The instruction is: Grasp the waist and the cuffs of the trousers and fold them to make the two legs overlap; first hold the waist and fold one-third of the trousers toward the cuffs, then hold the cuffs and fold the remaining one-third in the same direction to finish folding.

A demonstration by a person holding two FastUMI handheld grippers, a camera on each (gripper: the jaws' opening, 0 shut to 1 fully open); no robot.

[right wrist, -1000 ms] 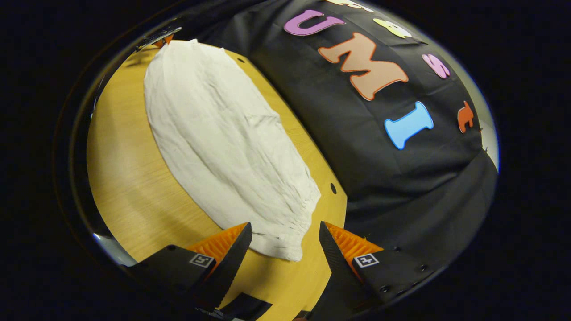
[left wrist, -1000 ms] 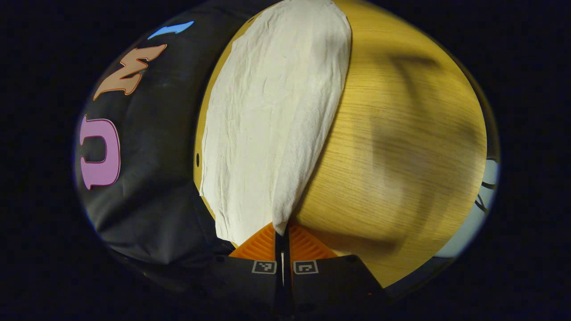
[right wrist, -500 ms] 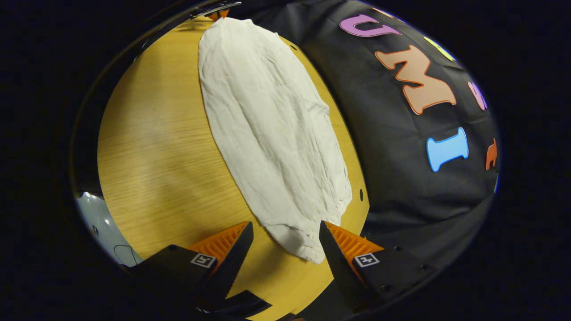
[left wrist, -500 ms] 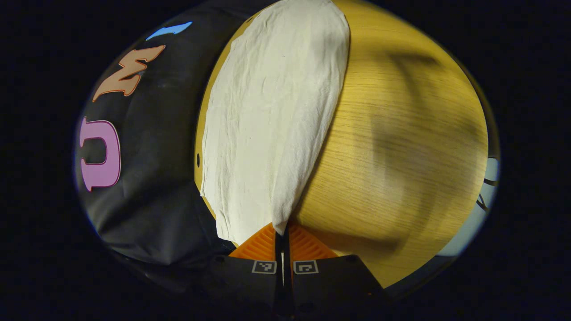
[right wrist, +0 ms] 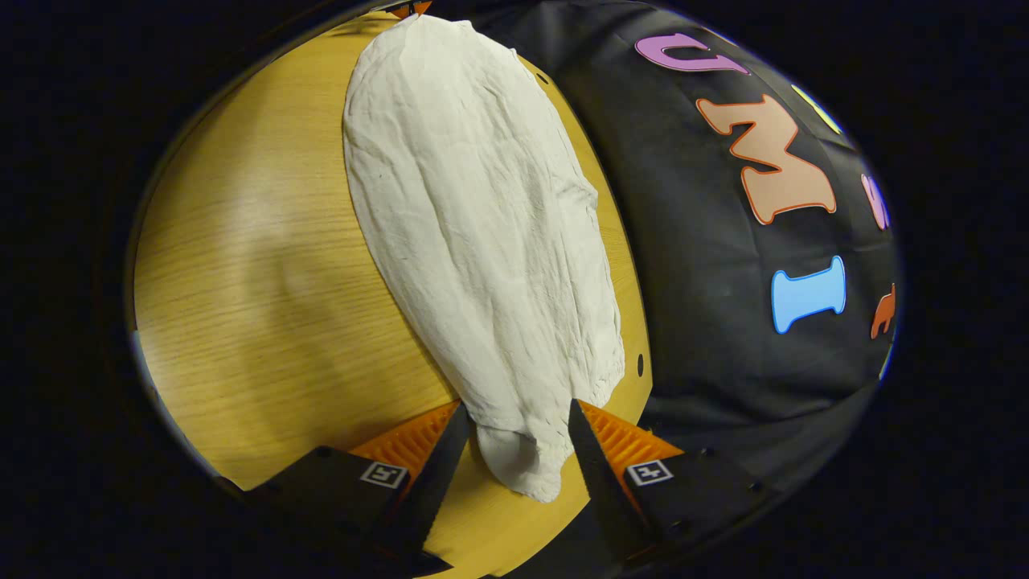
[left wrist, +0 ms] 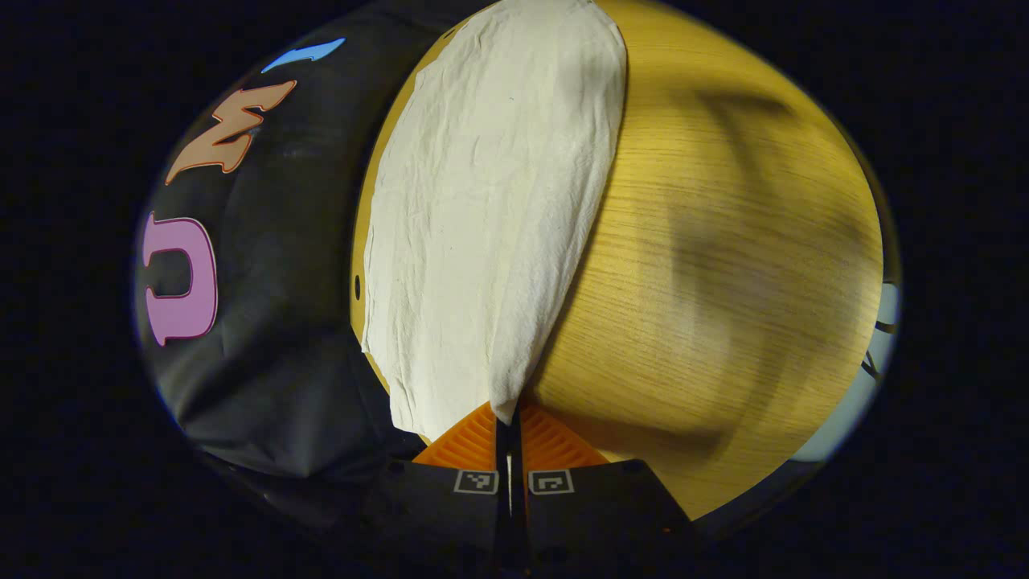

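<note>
Trousers [right wrist: 482, 241] lie lengthwise on the table [left wrist: 723, 281], legs apparently overlapped; left gripper [left wrist: 508, 420] pinches one end, right gripper [right wrist: 514, 438] straddles the other, fingers wide; both thirds remain unfolded.

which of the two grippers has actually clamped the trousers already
The left gripper: its fingers are shut on a corner of the trousers. The right gripper is open, its fingers straddling the other end.
</note>
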